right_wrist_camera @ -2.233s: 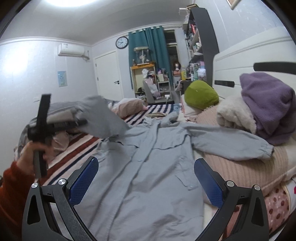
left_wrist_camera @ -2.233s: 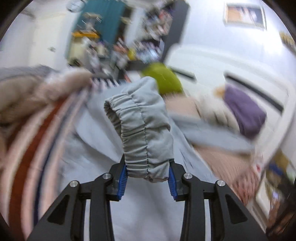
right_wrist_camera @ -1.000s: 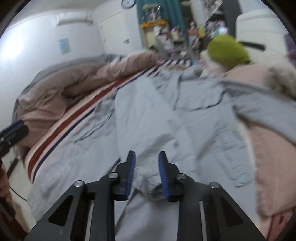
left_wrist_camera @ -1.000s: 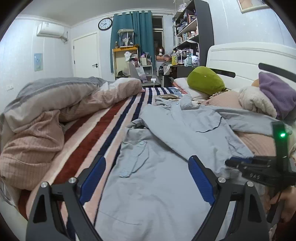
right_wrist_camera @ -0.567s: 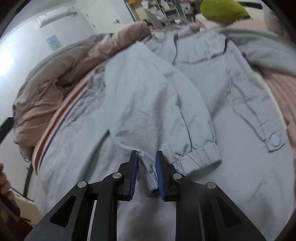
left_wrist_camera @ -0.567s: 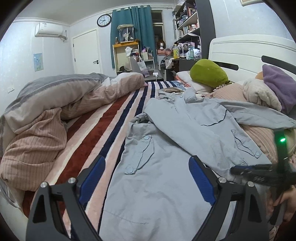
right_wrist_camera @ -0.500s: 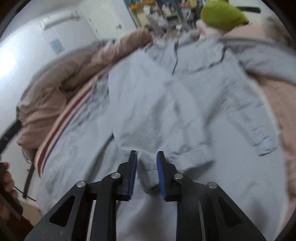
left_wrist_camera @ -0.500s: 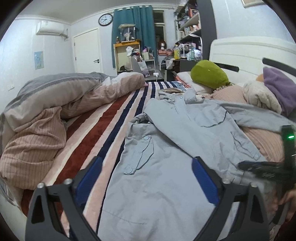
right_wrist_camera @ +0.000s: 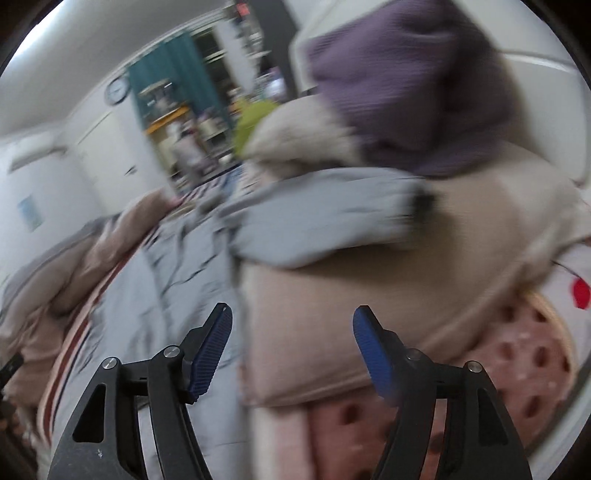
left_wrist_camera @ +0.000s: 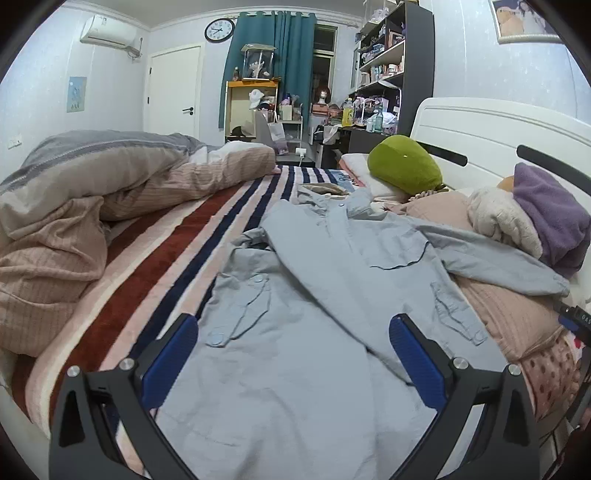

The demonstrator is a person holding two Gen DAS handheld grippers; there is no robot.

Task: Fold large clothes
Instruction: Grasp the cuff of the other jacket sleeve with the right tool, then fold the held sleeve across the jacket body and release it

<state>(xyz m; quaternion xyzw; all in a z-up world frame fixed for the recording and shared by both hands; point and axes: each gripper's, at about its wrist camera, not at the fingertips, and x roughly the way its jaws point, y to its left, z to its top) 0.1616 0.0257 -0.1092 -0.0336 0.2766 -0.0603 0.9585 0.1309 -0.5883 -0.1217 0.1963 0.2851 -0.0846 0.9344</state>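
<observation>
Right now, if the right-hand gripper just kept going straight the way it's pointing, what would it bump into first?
Probably the beige pillow: the open right gripper points at its side, below the jacket's outstretched sleeve. The blur makes depth uncertain.

Pale grey-blue jacket (left_wrist_camera: 314, 295); striped blanket (left_wrist_camera: 177, 251) (red, navy, pink); green cushion (left_wrist_camera: 404, 170).

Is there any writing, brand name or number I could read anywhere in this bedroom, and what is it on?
"OAS": white letters on the black device at the right edge of the left view, cut off by the frame.
Wall clock: numerals too small to read.
Small poster by the door: too small to read.
Framed picture above the headboard: no legible words.
Shelf bottles and boxes: labels too small.
Right view: too blurred to read anything.
</observation>
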